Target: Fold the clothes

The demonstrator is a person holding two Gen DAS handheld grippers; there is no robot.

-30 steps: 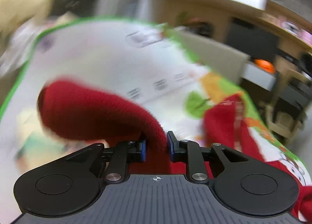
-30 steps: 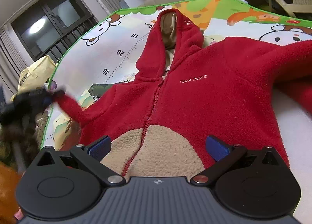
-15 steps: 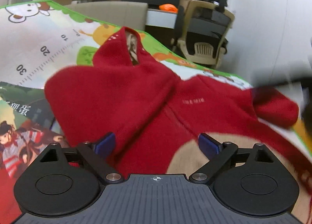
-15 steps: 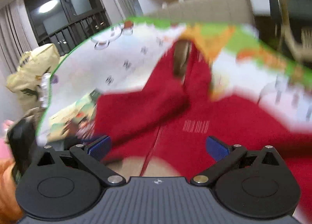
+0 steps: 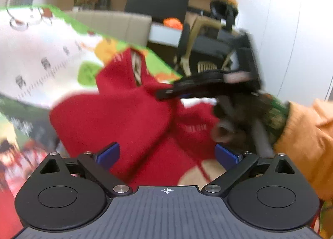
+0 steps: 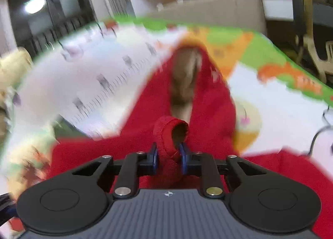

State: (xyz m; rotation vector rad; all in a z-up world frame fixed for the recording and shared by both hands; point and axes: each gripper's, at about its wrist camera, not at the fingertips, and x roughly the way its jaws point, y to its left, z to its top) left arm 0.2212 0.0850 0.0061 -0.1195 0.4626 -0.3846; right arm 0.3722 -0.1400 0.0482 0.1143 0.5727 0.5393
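Midway through our fold, our right gripper [image 6: 168,156] pinches the red hooded fleece's [image 5: 116,118] sleeve cuff [image 6: 170,132] over its chest on the play mat [image 6: 276,101], our left gripper [image 5: 166,154] wide and empty, body unfolded.

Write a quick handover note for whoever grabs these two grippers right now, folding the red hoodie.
Left gripper: open, empty, over the red hoodie.
Right gripper: shut on the right sleeve cuff, carrying it across the chest.
Hoodie lies front-up on the play mat, hood at the far end.
Done: left sleeve folded over the front.
Left: lay down the right sleeve, then fold the body.
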